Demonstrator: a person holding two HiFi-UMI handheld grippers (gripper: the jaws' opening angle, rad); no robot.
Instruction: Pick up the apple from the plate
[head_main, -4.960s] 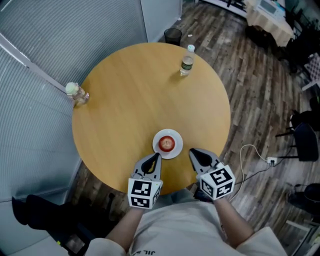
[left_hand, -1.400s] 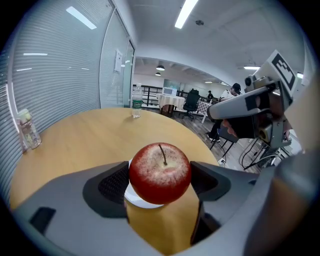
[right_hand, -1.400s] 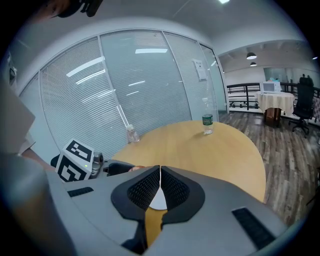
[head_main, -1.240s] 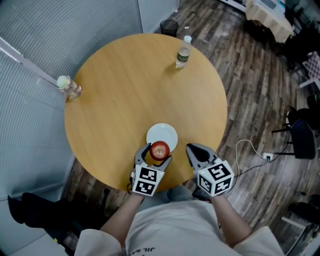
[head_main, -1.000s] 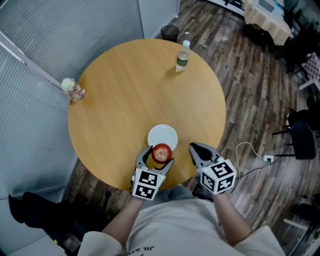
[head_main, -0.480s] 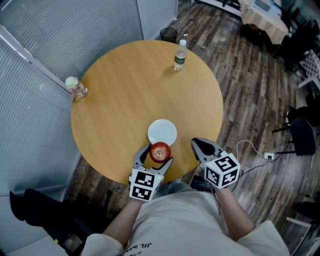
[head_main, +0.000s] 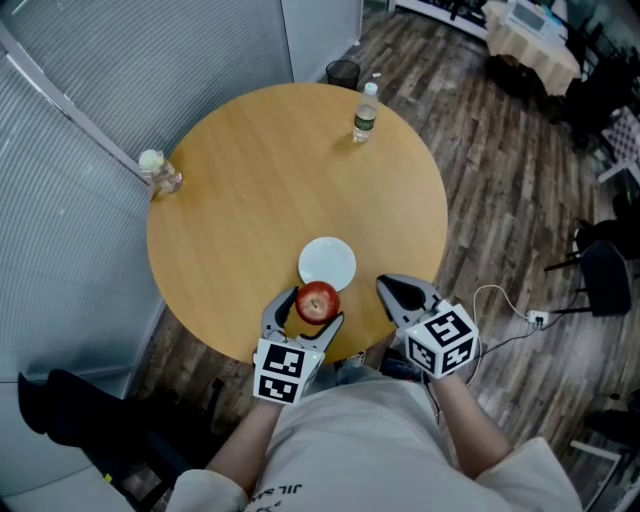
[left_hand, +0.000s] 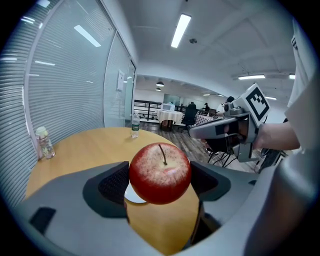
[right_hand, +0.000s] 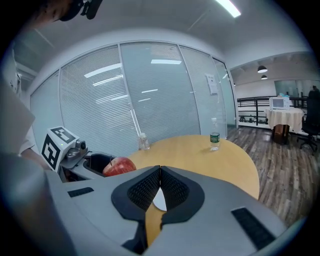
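My left gripper (head_main: 308, 311) (left_hand: 161, 180) is shut on the red apple (head_main: 317, 301) (left_hand: 160, 172), which it holds stem up in the air above the table's near edge. The white plate (head_main: 327, 263) lies bare on the round wooden table (head_main: 260, 180), just beyond the apple; a sliver of the plate (left_hand: 133, 195) shows under the apple in the left gripper view. My right gripper (head_main: 397, 293) (right_hand: 160, 186) is shut with nothing between its pads, to the right of the apple (right_hand: 119, 166) and over the table's edge.
A water bottle (head_main: 365, 112) (right_hand: 214, 139) stands at the table's far edge. A small glass jar (head_main: 159, 172) (left_hand: 44, 142) sits at the left edge beside the blinds. A dark bin (head_main: 343, 72) is on the floor beyond. A cable and plug (head_main: 540, 320) lie on the floor at right.
Five seconds ago the apple lay on the plate and both grippers were near it. Since then my left gripper closed on the apple and lifted it back toward me; over the last second it barely moved.
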